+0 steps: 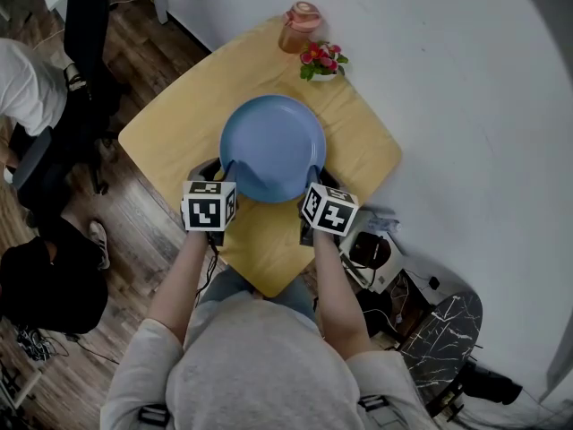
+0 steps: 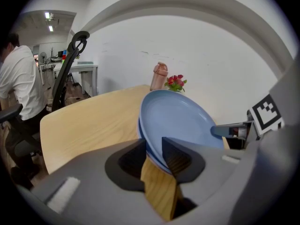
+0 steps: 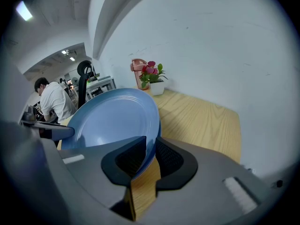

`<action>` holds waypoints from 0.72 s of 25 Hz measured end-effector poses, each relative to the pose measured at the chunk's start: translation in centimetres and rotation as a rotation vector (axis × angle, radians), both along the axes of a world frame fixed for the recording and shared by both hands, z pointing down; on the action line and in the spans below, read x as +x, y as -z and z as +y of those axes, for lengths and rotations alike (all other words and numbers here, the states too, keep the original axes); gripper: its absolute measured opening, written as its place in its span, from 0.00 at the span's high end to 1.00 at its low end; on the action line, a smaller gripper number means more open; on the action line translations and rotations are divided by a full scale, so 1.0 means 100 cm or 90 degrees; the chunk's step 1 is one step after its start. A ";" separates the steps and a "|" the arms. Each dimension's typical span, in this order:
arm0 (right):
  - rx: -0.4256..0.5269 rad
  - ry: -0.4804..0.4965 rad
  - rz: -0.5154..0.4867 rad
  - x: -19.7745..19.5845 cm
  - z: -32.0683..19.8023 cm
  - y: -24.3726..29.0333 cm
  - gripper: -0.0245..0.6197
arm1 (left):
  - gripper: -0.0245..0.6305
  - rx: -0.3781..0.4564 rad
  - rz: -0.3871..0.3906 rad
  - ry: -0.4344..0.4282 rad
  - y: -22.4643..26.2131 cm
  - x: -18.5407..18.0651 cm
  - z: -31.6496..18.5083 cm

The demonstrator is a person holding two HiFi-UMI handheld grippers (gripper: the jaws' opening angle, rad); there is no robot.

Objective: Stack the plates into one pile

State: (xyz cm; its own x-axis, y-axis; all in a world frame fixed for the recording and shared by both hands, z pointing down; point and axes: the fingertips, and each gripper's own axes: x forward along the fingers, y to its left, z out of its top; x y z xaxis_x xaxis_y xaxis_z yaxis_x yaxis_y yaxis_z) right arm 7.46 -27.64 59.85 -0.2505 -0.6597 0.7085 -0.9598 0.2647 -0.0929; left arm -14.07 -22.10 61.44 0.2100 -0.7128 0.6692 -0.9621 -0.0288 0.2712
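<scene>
Grey-shirted shoulders [image 1: 260,374] and two bare forearms lay closest, each arm reaching forward to a tool with a marker cube. The left hand-held gripper [image 2: 153,146] had its jaws standing apart around the near-left rim of a round blue plate [image 1: 273,146], wider than the rim and clamping nothing. The right hand-held gripper [image 3: 149,148] was closed narrowly on the near-right rim of the same plate, one jaw over its face and the other outside the edge. A darker blue edge showed under the plate's rim; whether that was a second plate could not be told. The plate sat at the middle of a pale wooden bench [image 1: 161,137]. At the far corner a small white pot [image 1: 324,75] held red flowers [image 1: 322,58] with green leaves. Just beside it stood a pink lidded tumbler [image 1: 300,27], its contents hidden. Off to the left a person in a white shirt [image 2: 21,83] sat by a black office chair [image 2: 70,64].
</scene>
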 end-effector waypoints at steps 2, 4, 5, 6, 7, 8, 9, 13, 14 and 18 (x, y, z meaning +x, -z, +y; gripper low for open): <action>0.005 0.004 0.014 -0.001 0.000 0.000 0.89 | 0.70 0.006 -0.008 -0.013 0.000 0.001 0.000; 0.008 0.009 0.026 -0.002 0.000 0.000 0.88 | 0.70 0.011 -0.013 -0.026 -0.001 0.001 -0.001; 0.008 0.011 0.030 -0.002 0.000 0.000 0.88 | 0.70 0.013 -0.015 -0.033 -0.002 0.002 -0.001; 0.009 0.014 0.031 -0.003 0.000 -0.001 0.88 | 0.70 0.015 -0.017 -0.040 -0.002 0.002 -0.001; 0.009 0.016 0.030 -0.003 0.000 -0.001 0.87 | 0.68 0.019 -0.018 -0.046 -0.003 0.004 -0.001; 0.009 0.017 0.027 -0.003 0.000 -0.001 0.86 | 0.67 0.025 -0.021 -0.049 -0.003 0.004 -0.001; 0.009 0.018 0.023 -0.003 0.000 -0.001 0.86 | 0.66 0.031 -0.024 -0.050 -0.003 0.005 -0.001; 0.019 0.020 0.026 0.001 0.002 0.002 0.85 | 0.66 0.054 -0.038 -0.029 0.004 0.000 0.000; 0.026 0.019 0.025 0.003 0.003 0.004 0.85 | 0.66 0.064 -0.044 -0.020 0.008 -0.003 0.001; 0.040 0.035 0.005 0.003 0.005 0.011 0.85 | 0.66 0.104 -0.055 0.010 0.027 -0.010 0.001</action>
State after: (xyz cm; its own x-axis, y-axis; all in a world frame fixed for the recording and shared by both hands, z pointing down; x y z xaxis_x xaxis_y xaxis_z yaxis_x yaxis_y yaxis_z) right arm 7.80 -27.11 58.79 -0.2817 -0.6888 0.6680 -0.9446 0.3214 -0.0670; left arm -15.03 -22.00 58.74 0.1443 -0.8158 0.5600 -0.9824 -0.0501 0.1802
